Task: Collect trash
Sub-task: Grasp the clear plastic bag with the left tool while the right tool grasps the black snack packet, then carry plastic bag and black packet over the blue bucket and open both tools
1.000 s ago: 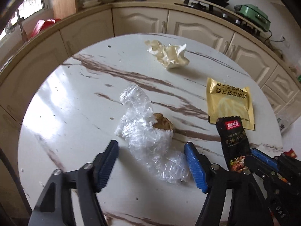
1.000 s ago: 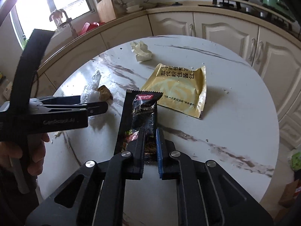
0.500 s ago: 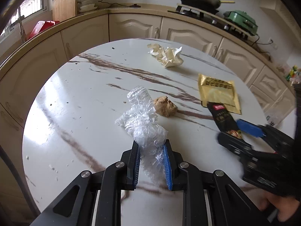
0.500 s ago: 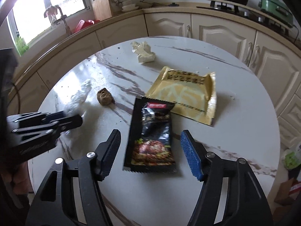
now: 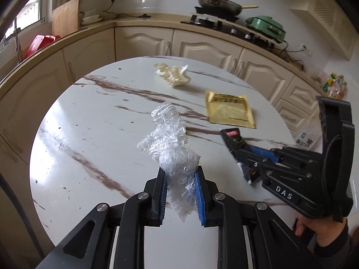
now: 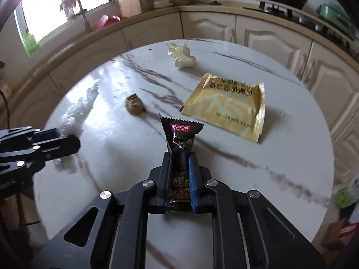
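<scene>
My left gripper is shut on a crumpled clear plastic wrap and holds it above the round marble table. My right gripper is shut on a black snack wrapper, lifted off the table; it also shows in the left wrist view. A gold foil packet, a crumpled cream paper and a small brown lump lie on the table. The left gripper shows at the left edge of the right wrist view.
Cream kitchen cabinets curve behind the table. A stove with a wok and a green pot stand on the counter at back right. A bag sits on the floor to the right.
My right gripper has closed on the black wrapper and lifted it. My left gripper has raised the plastic wrap off the table, leaving the brown lump behind.
</scene>
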Motion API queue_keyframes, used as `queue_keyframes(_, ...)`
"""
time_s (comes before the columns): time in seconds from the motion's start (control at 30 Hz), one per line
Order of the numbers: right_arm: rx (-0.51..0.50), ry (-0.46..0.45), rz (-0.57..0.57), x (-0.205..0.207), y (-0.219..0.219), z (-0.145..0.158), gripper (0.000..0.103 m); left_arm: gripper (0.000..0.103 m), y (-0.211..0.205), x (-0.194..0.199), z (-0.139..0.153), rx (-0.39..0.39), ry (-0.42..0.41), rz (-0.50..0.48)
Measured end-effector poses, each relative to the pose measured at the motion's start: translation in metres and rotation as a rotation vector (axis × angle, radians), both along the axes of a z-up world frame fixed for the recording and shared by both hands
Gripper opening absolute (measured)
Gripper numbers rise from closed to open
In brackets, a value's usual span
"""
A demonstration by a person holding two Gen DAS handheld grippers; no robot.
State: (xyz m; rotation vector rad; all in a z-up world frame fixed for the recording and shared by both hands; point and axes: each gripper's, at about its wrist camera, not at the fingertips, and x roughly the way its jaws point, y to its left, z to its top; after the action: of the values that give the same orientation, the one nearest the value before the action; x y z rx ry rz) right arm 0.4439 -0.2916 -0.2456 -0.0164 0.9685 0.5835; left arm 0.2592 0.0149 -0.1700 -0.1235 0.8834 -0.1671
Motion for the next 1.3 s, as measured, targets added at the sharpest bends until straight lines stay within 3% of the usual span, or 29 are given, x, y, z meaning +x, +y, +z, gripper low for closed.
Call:
queue_keyframes(0.27, 0.152, -0.078, -0.048, -0.048, -0.05, 0.037, 0.012, 0.019, -0.048, -0.039, 0.032, 0.002, -0.045, -0.08)
queue_keyframes(0.4, 0.203, -0.121, -0.094, -0.072, -0.094, 0.056, 0.012, 0.019, -0.091, -0.049, 0.043, 0.009, -0.057, -0.148)
queue_keyframes(0.6, 0.229, -0.148, -0.22, -0.107, -0.174, 0.059, 0.012, 0.019, -0.176, -0.058, 0.053, 0.028, -0.058, -0.3)
queue_keyframes(0.73, 0.232, -0.126, -0.332, -0.126, -0.236, 0.041, 0.012, 0.019, -0.238, -0.055, 0.042, 0.046, -0.026, -0.396)
queue_keyframes(0.87, 0.246, -0.064, -0.446, -0.136, -0.295, 0.005, 0.013, 0.019, -0.297, -0.05, 0.016, 0.07, 0.03, -0.49)
queue_keyframes(1.1, 0.263, 0.046, -0.552, -0.124, -0.354, -0.063, 0.014, 0.019, -0.364, -0.024, -0.037, 0.116, 0.145, -0.556)
queue_keyframes(1.17, 0.278, 0.074, -0.576, -0.114, -0.365, -0.084, 0.016, 0.019, -0.374, -0.011, -0.048, 0.13, 0.166, -0.556)
queue_keyframes(1.3, 0.27, 0.125, -0.622, -0.1, -0.381, -0.121, 0.03, 0.019, -0.396, 0.016, -0.072, 0.145, 0.213, -0.562)
